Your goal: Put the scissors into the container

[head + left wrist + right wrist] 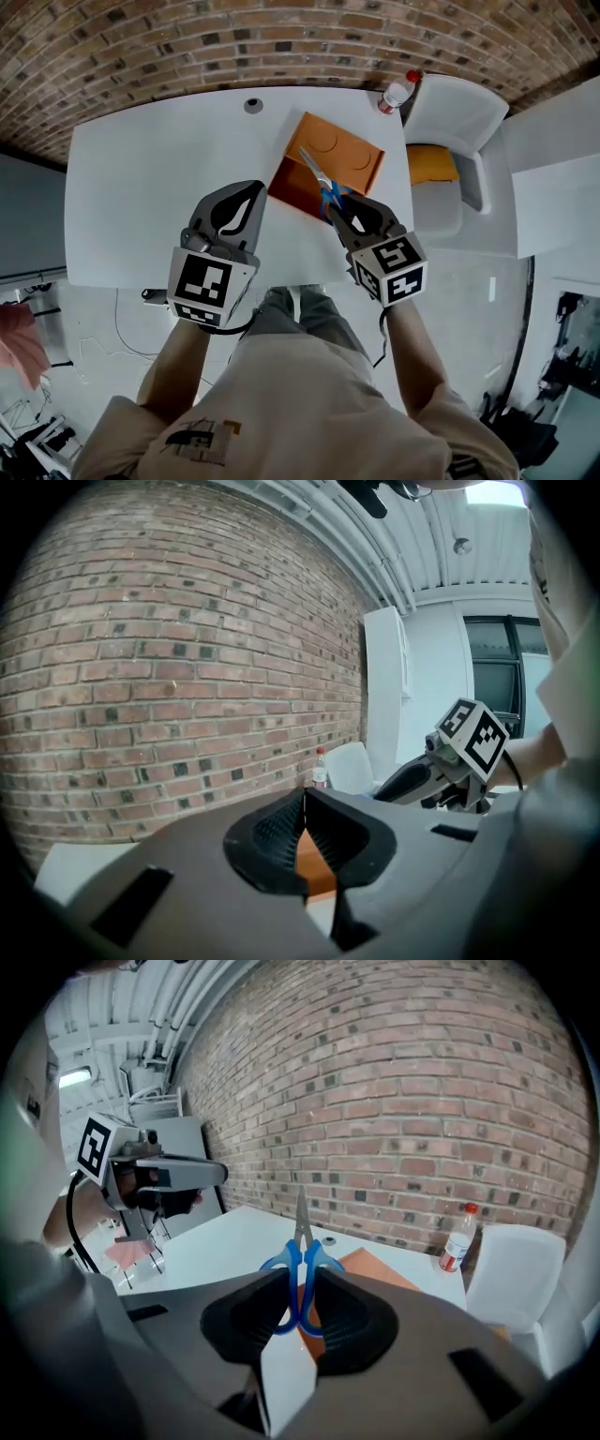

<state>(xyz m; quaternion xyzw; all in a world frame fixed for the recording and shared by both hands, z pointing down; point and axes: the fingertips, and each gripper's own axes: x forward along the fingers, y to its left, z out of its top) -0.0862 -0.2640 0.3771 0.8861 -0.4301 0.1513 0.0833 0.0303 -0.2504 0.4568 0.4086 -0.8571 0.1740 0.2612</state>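
Note:
The scissors (pixel 323 187) have blue handles and steel blades. My right gripper (pixel 337 214) is shut on the handles, and the blades point away from me over the orange container (pixel 349 155) on the white table (pixel 141 187). In the right gripper view the scissors (pixel 301 1241) stand upright between the pads, with the orange container (pixel 380 1269) behind them. My left gripper (pixel 253 193) hovers just left of the container, shut with nothing in it. In the left gripper view its tips (pixel 305 792) meet, and the orange container (pixel 314 869) shows below them.
A clear bottle with a red cap (pixel 396 94) stands at the table's far right corner. A white chair (pixel 455 117) with an orange cushion (pixel 431 164) sits beside the table. A small grey round fitting (pixel 253 105) lies near the far edge. Behind runs a brick wall.

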